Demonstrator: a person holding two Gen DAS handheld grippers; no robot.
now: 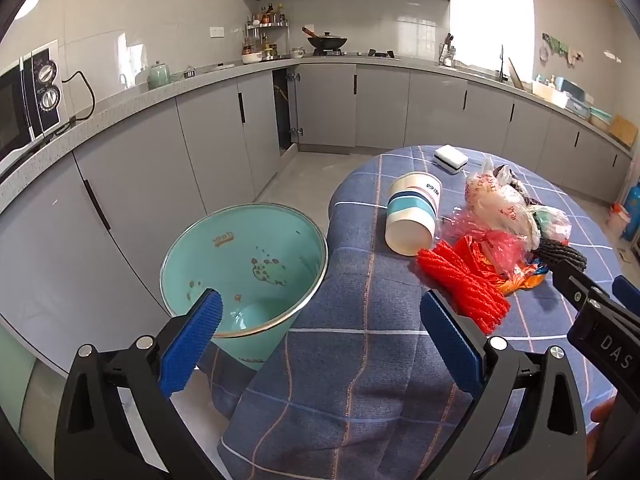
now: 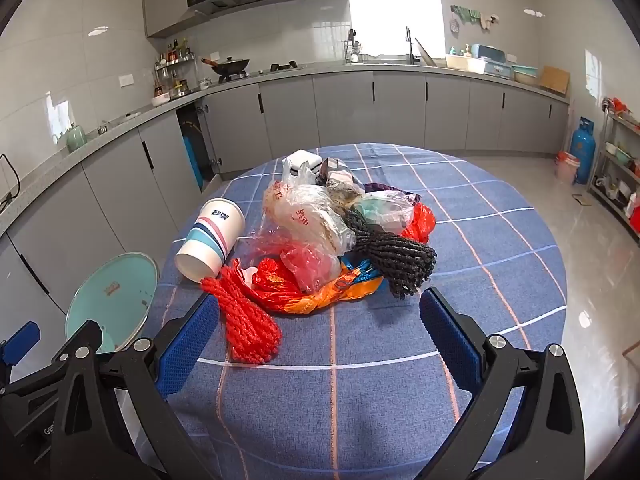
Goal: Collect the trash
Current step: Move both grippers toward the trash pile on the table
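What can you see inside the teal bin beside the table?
The teal bin holds no trash: only brownish stains on its inner wall and bottom. The left gripper finger covers part of its near rim.

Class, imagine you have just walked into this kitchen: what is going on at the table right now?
A person holds two grippers over a round table with a blue checked cloth. Both the left gripper and the right gripper are open and hold nothing. A pile of trash waits on the cloth: a tipped paper cup, a red mesh net, a dark mesh net and crumpled plastic bags. A teal bin stands beside the table, no trash visible inside it.
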